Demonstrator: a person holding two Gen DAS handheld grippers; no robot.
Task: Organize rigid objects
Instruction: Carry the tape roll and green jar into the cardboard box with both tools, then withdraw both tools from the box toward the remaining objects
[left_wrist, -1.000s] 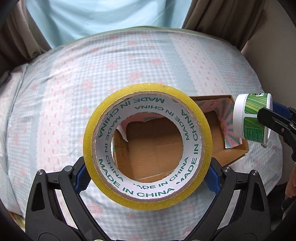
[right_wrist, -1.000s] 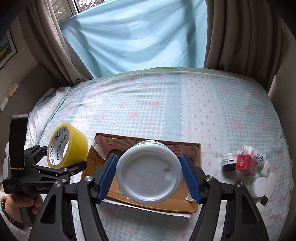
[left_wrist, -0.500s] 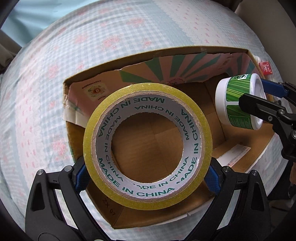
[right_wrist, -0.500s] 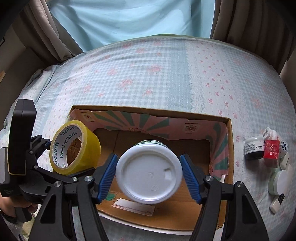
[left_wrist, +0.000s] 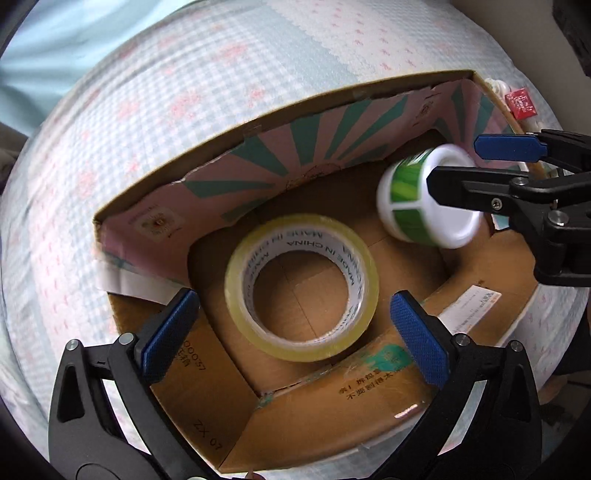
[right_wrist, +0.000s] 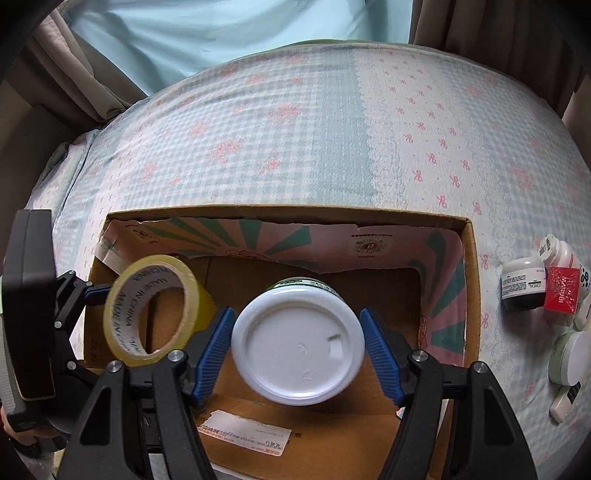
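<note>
A yellow tape roll (left_wrist: 301, 286) is inside the open cardboard box (left_wrist: 332, 99), free of my left gripper (left_wrist: 295, 332), whose blue pads stand open on either side of it. It also shows in the right wrist view (right_wrist: 155, 304). A white jar with a green label (left_wrist: 424, 201) is inside the box, slightly blurred. My right gripper (right_wrist: 297, 350) is open around the jar (right_wrist: 297, 343), with small gaps between the pads and the lid. It also shows in the left wrist view (left_wrist: 491, 166).
The box sits on a bed with a checked, pink-flowered sheet (right_wrist: 295, 129). Several small jars and a red packet (right_wrist: 559, 295) lie on the sheet right of the box. Curtains hang behind the bed.
Both grippers moved down over the box and opened. The tape roll left the left pads and dropped into the box. The jar came free of the right pads.
</note>
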